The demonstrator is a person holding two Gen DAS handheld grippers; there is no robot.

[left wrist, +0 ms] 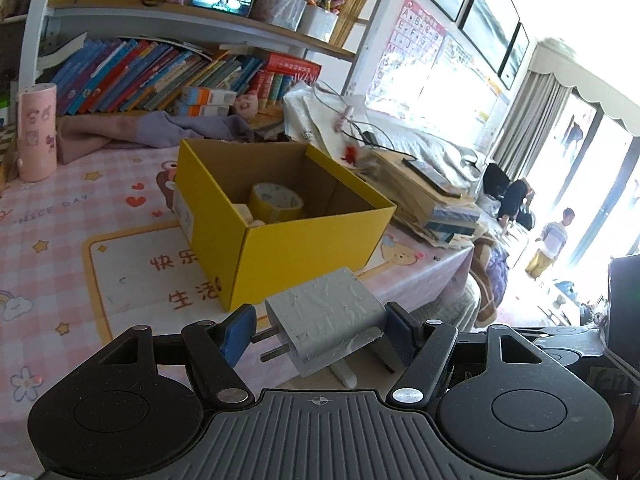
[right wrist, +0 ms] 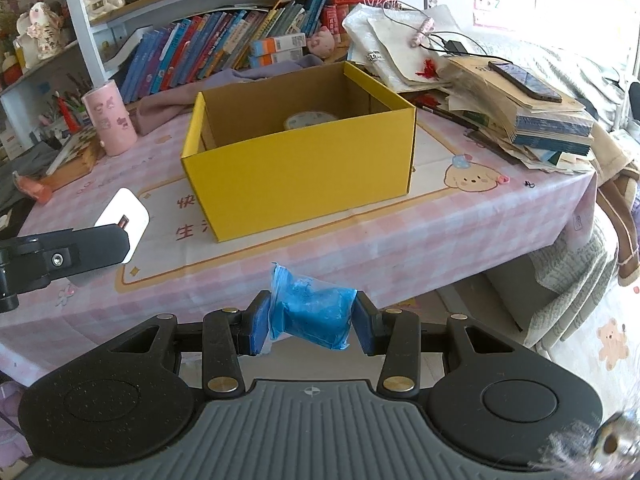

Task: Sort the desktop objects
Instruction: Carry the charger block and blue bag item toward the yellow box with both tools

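Nearest me, my left gripper (left wrist: 316,334) clamps a white, boxy plastic wall charger (left wrist: 326,314) with its two metal prongs (left wrist: 269,345) jutting toward the left pad, while my right gripper (right wrist: 312,322) squeezes a crumpled blue plastic pouch (right wrist: 311,314), both over the near edge of the pink checked tablecloth (right wrist: 400,240). Beyond stands the open yellow cardboard box (left wrist: 288,240), with a yellow tape roll (left wrist: 276,202) already inside. My worry is the charger: it sits skewed, so it could twist free short of the box, and the soft pouch could slide out.
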